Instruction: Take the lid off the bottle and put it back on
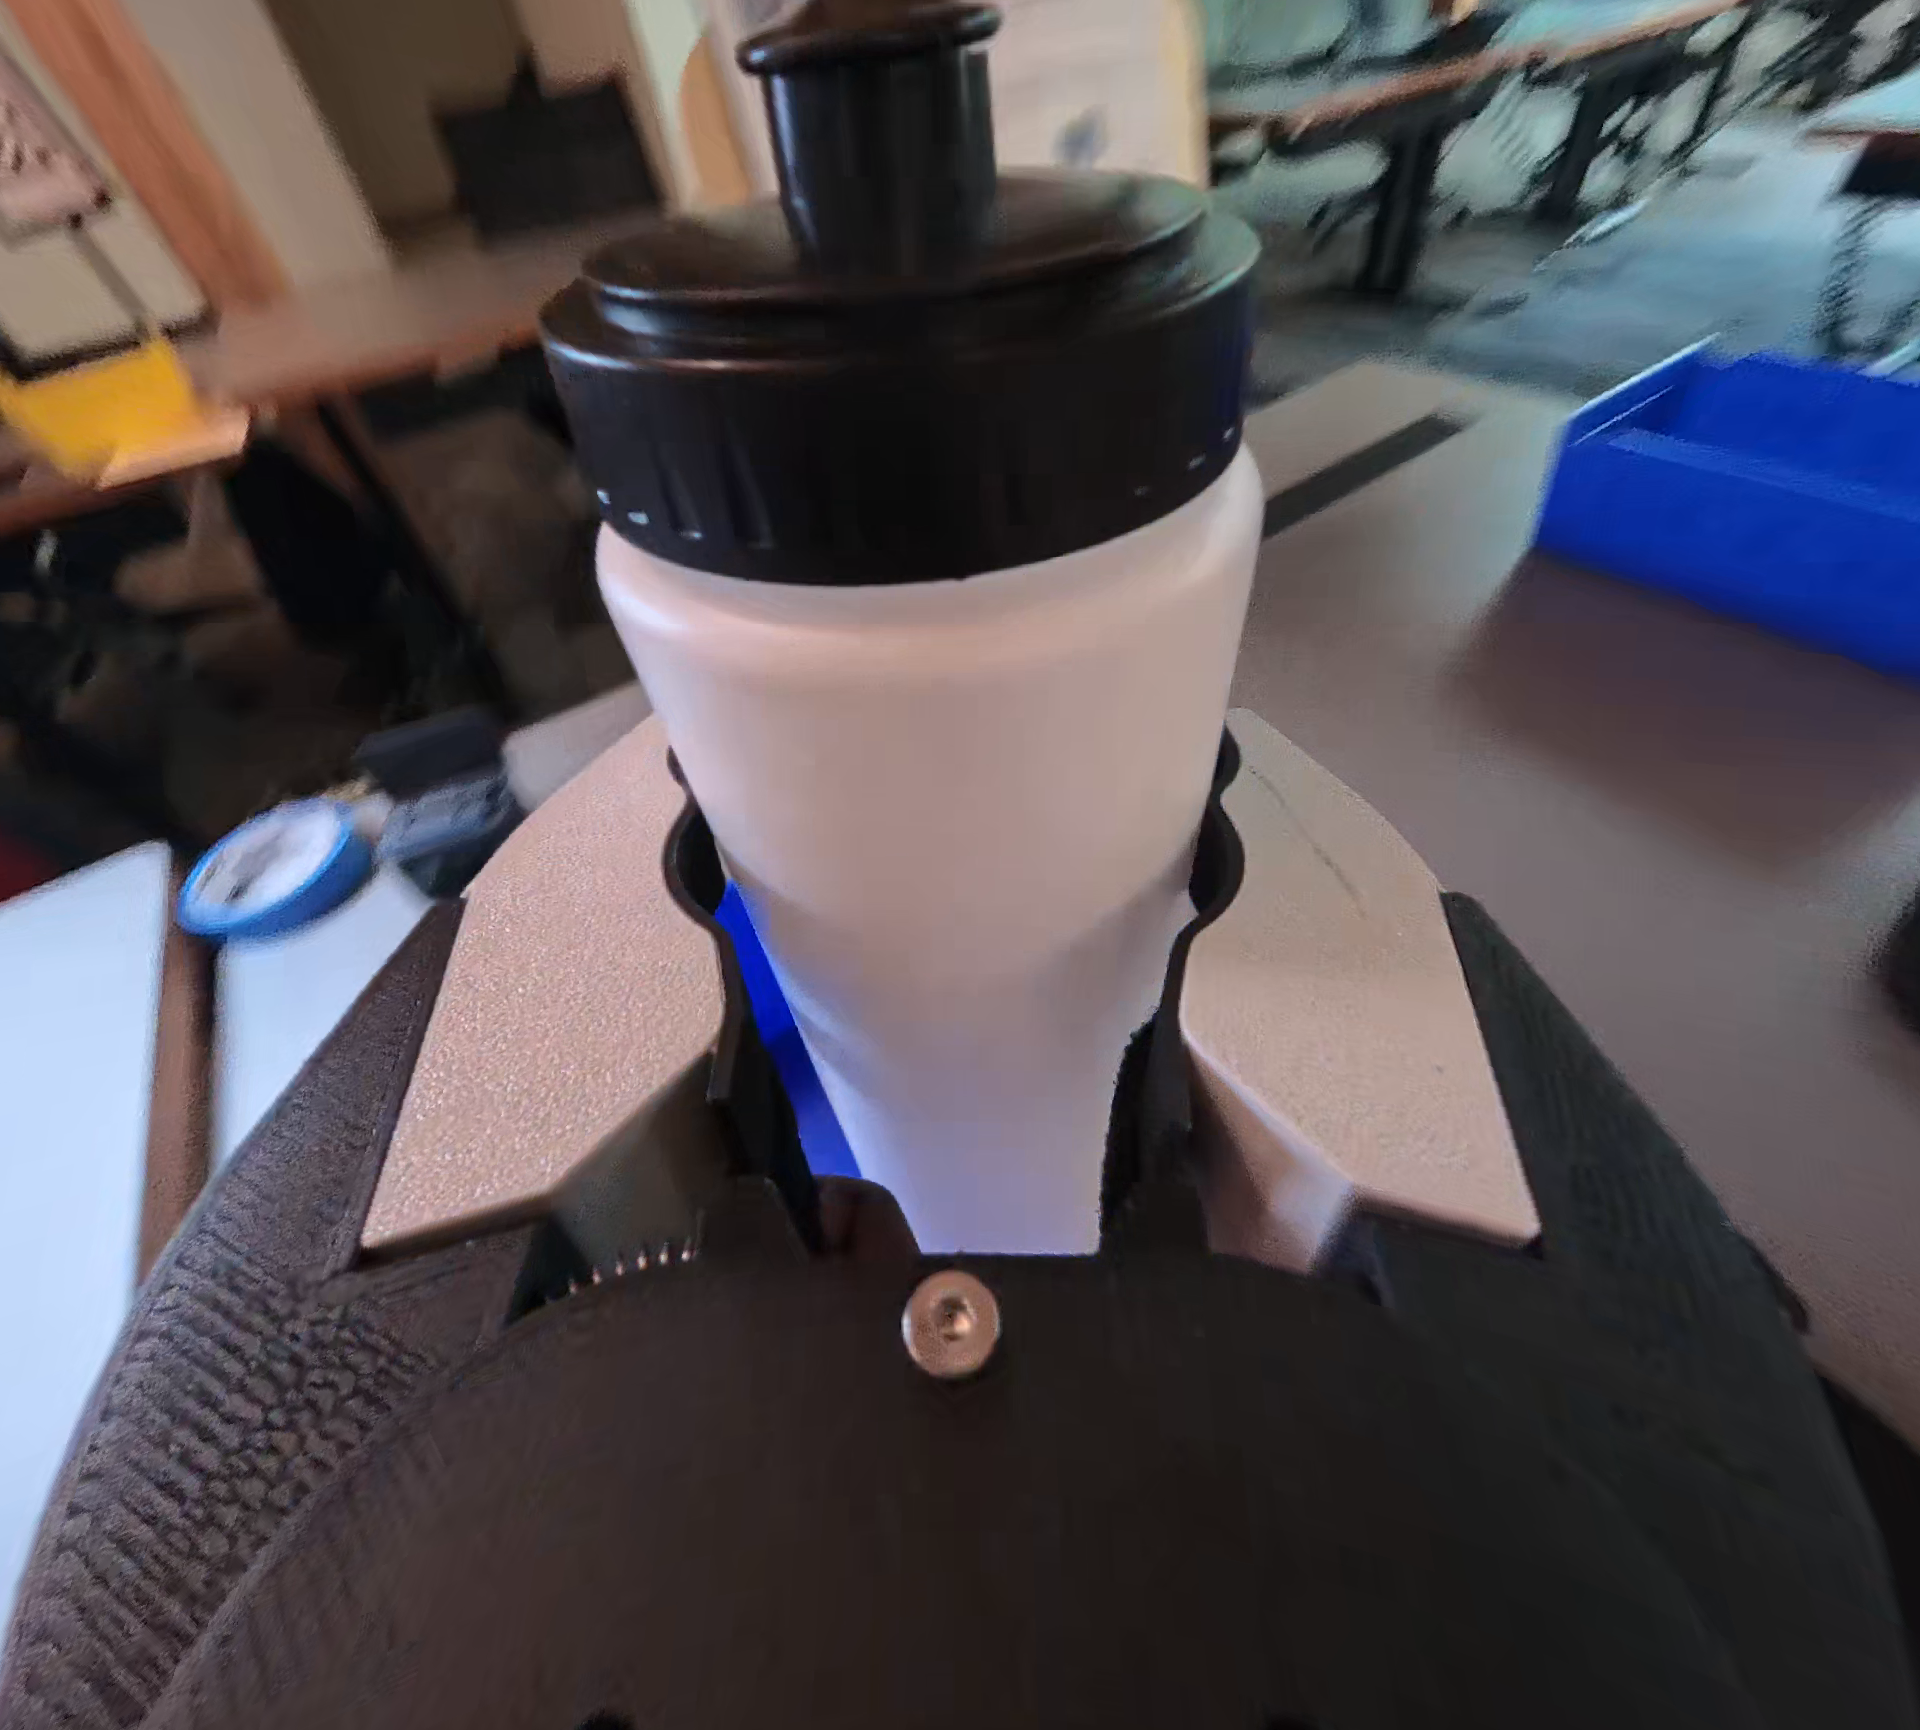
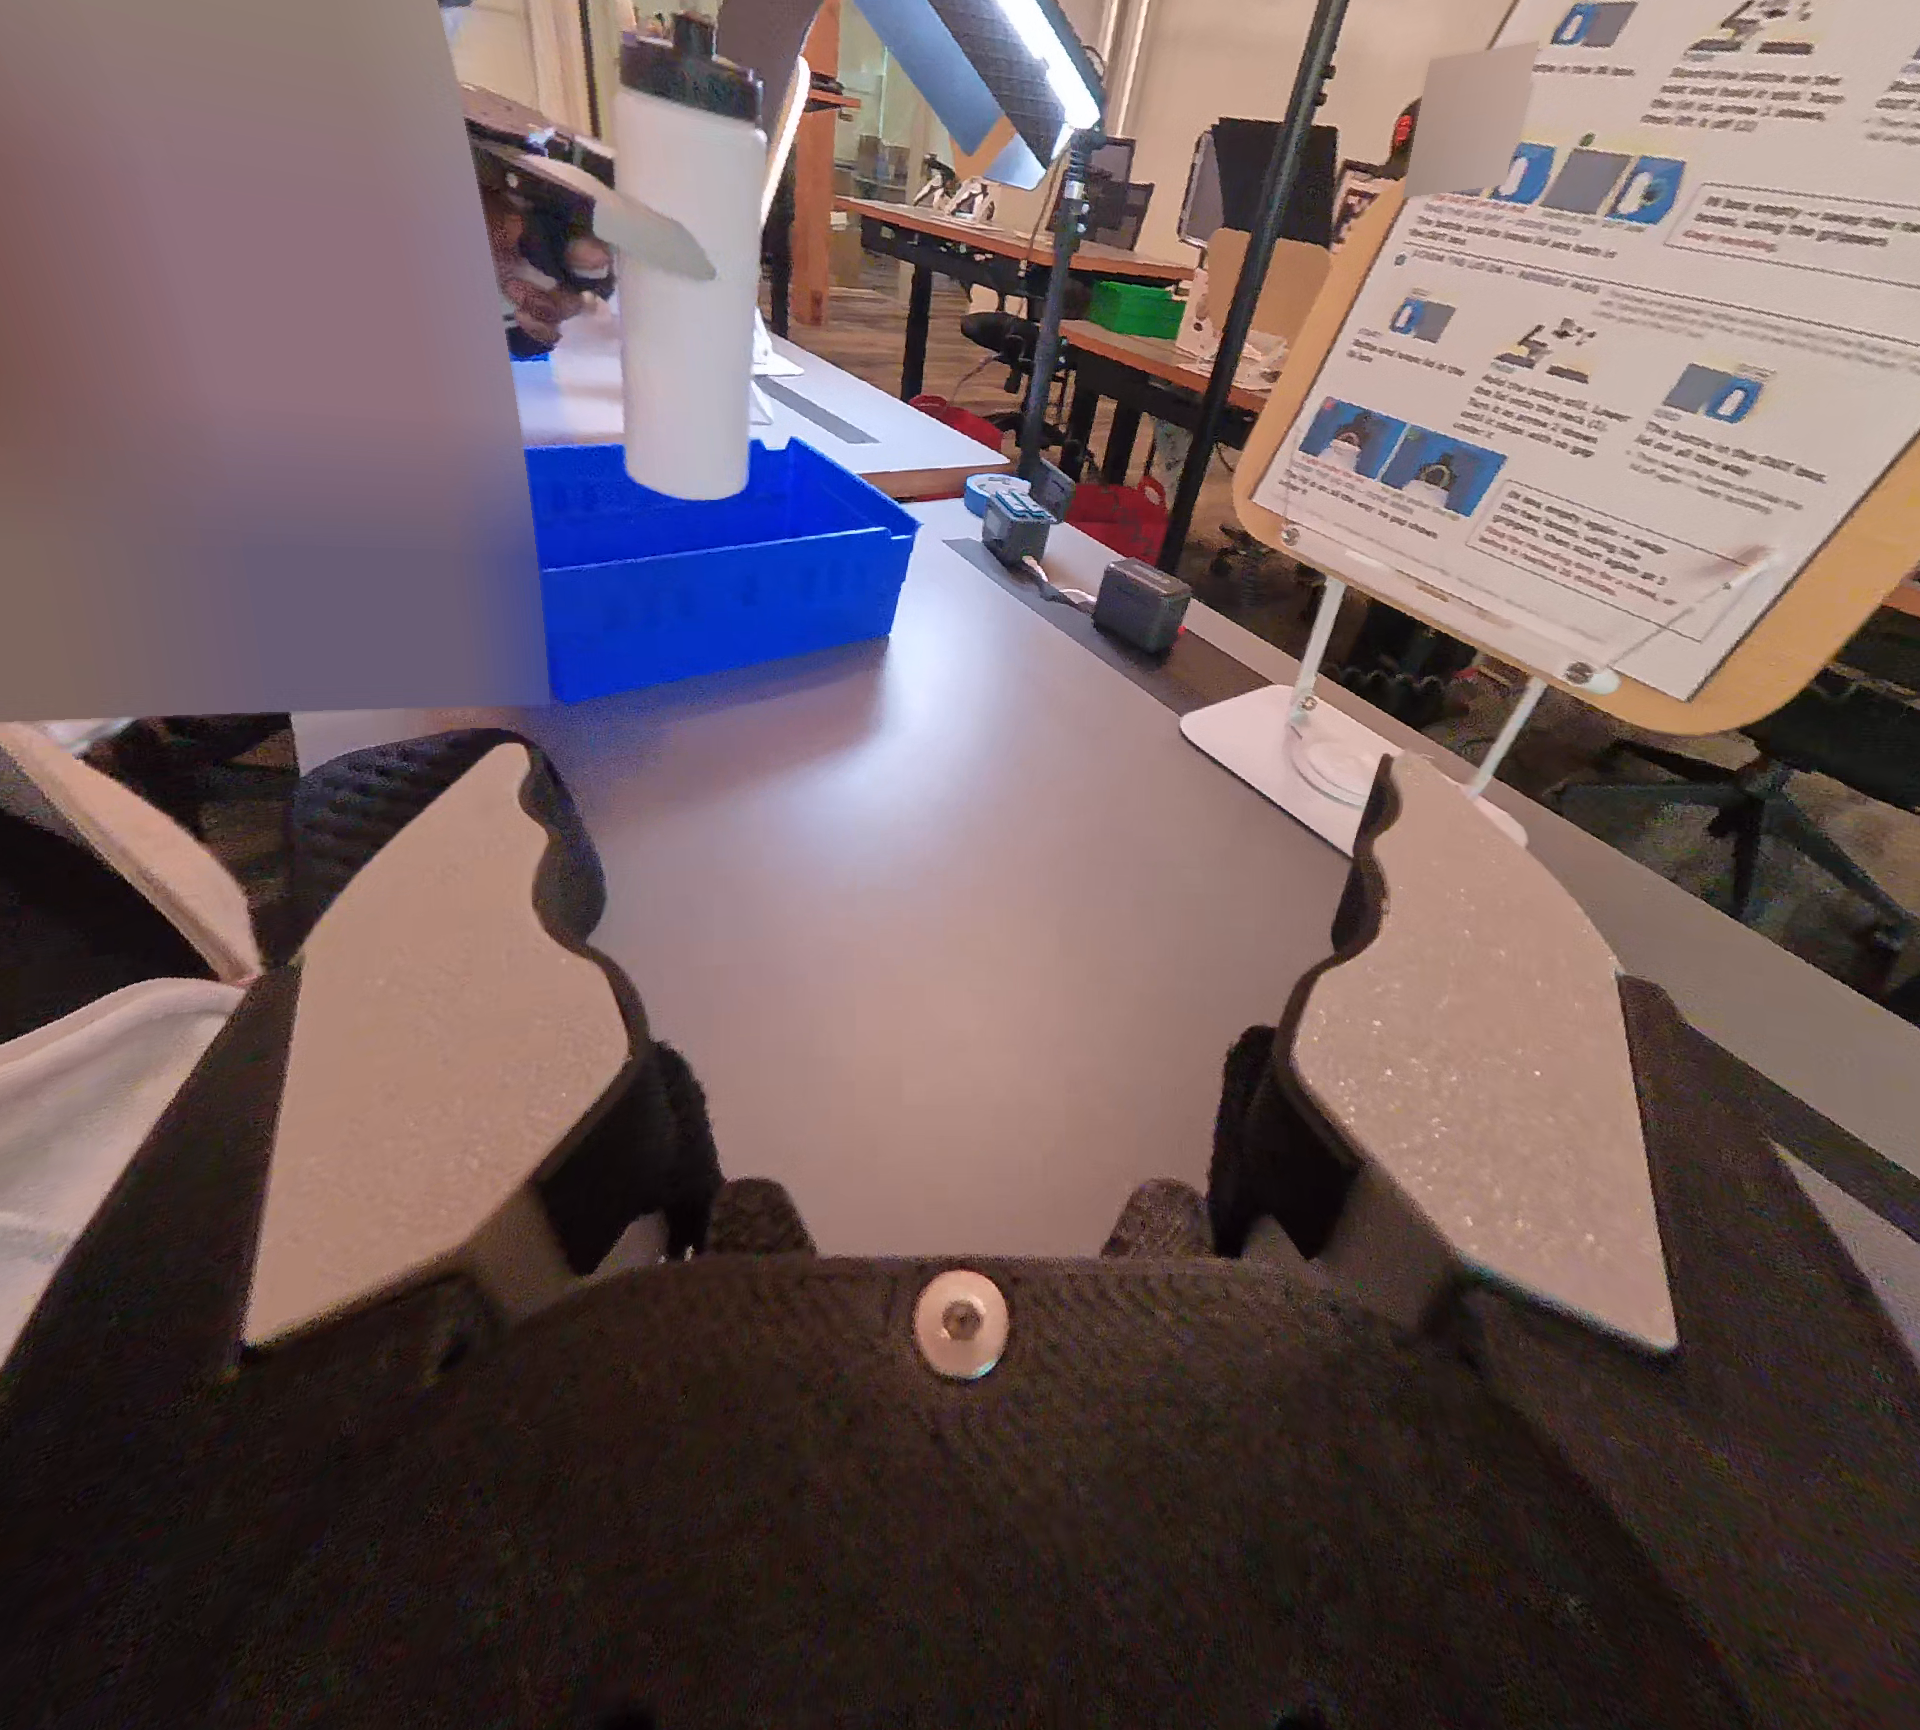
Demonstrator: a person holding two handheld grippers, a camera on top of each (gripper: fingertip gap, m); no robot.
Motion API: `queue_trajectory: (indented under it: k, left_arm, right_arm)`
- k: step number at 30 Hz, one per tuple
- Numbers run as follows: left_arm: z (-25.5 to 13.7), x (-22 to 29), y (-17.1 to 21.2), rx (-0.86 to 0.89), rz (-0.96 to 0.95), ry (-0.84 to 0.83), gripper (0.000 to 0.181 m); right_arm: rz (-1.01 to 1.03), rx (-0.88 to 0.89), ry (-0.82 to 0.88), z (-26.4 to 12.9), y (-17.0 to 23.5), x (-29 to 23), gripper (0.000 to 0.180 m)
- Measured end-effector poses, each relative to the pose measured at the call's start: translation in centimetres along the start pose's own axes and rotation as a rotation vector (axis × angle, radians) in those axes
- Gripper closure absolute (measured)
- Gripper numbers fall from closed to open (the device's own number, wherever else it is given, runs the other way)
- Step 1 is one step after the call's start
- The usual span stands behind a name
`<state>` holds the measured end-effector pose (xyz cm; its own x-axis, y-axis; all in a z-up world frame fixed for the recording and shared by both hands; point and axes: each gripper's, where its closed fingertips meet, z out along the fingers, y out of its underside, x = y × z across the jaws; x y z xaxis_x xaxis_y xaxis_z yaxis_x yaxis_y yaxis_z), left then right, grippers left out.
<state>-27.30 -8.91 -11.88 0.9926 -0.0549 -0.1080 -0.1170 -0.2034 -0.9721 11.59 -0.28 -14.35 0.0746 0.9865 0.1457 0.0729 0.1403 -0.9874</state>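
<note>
Here the left gripper [image 1: 951, 953] is clenched around the white bottle [image 1: 935, 745], held upright above the blue bin [image 2: 717, 579], its black lid [image 1: 899, 392] seemingly seated. The right gripper [image 2: 961, 859] hangs spread and empty over the grey table [image 2: 935, 797]. To do this well, keep the bottle steady, bring the right jaws level around the lid's ribbed rim, then twist. What shows of the bin's inside looks bare; the bottle's contents are hidden.
</note>
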Motion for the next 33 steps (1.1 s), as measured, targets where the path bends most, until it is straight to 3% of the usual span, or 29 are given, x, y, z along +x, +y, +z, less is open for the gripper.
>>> queue_trajectory:
  k: [5, 15, 23, 33]
  left_arm:
    - [1.9, 10.6, -3.4, 0.25, 0.05, 0.184, 0.09]
    - [10.8, 28.3, 5.4, 0.203, 0.038, 0.463, 0.093]
    - [11.7, 30.5, 8.3, 0.186, 0.008, 0.541, 0.093]
    - [10.8, 31.0, 8.6, 0.242, 0.033, 0.61, 0.093]
  right_arm:
    - [0.02, 0.03, -0.126, 2.2, -1.1, -2.5, 0.05]
    - [0.008, -0.072, -0.284, 7.5, -1.2, -5.3, 0.069]
    - [0.103, -0.121, -0.251, 11.2, 4.3, -3.4, 0.075]
    - [0.026, -0.087, -0.38, 12.2, 4.4, -5.6, 0.103]
